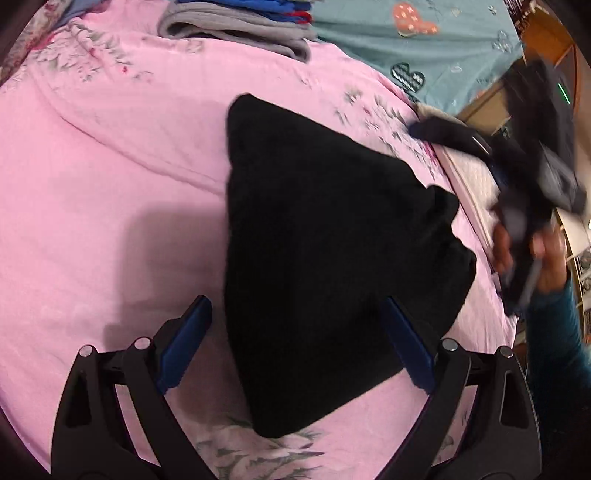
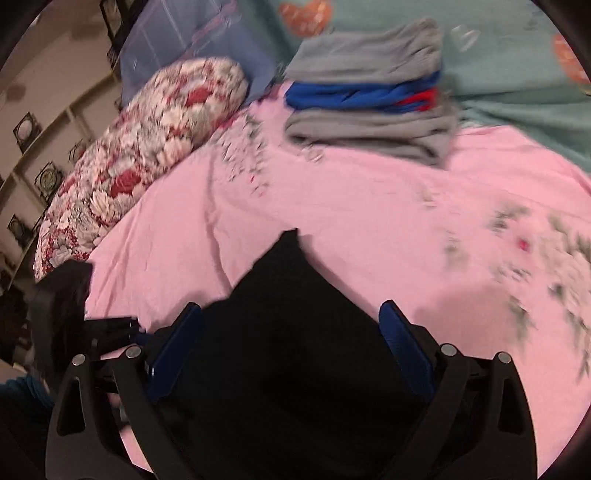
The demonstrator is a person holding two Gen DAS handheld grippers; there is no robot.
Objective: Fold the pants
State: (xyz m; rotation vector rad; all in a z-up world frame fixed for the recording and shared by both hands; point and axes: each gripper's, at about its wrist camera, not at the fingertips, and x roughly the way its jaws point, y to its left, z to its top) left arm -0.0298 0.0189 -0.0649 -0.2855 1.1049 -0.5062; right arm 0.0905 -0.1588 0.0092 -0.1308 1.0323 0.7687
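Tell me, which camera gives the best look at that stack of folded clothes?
The right wrist view: the stack of folded clothes sits whole, showing grey, blue and red layers on the pink sheet. The left wrist view catches only its lower edge, cropped at the top.

- Left wrist view looks down over the pink bedsheet [image 1: 92,177] from close above.
- Right wrist view sits similarly near, facing the far folded clothes stack [image 2: 369,99].
- Both share the black pants [image 1: 317,258].

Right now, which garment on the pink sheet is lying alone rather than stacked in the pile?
The folded black pants, alone on the pink floral bedsheet between both open grippers; the grey, blue and red clothes are stacked together farther back.
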